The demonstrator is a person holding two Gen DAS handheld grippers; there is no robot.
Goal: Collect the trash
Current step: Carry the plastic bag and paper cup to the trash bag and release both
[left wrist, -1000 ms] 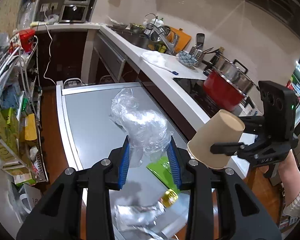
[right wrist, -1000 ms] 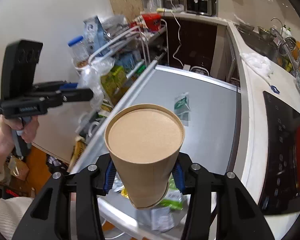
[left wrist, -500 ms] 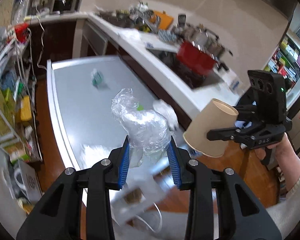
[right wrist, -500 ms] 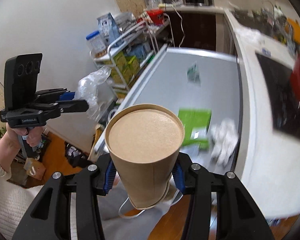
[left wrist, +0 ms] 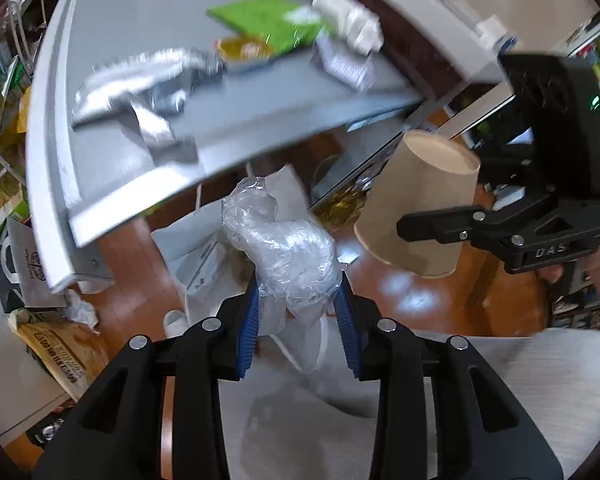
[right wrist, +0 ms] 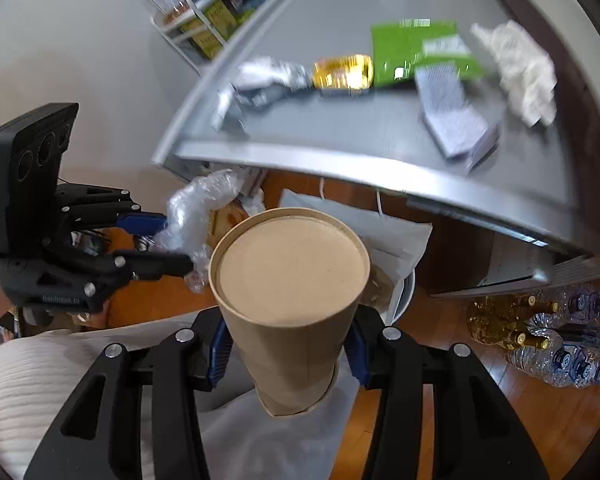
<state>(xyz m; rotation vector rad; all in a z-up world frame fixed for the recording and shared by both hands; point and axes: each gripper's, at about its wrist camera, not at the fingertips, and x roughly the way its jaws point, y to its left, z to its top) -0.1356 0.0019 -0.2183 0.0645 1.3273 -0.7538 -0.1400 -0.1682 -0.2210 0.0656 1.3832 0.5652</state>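
Observation:
My left gripper (left wrist: 298, 308) is shut on a crumpled clear plastic wrap (left wrist: 284, 252), held off the table above the floor; it also shows in the right wrist view (right wrist: 198, 212). My right gripper (right wrist: 288, 344) is shut on an upturned brown paper cup (right wrist: 290, 300), also seen in the left wrist view (left wrist: 418, 208). Both are held in front of the grey table (right wrist: 360, 132), over a white bag (right wrist: 396, 240) on the floor. On the table lie a silver foil wrapper (left wrist: 140, 84), a green packet (right wrist: 420, 50), a yellow packet (right wrist: 342, 72) and a crumpled tissue (right wrist: 520, 72).
A wire shelf rack (right wrist: 204, 12) with boxes stands left of the table. Bottles (right wrist: 548, 336) lie on the wooden floor at the right. A brown paper bag (left wrist: 60, 348) and other bags sit on the floor at the left.
Both grippers have drawn back from over the table and tilted down, past its near edge, still holding the plastic wrap and the cup.

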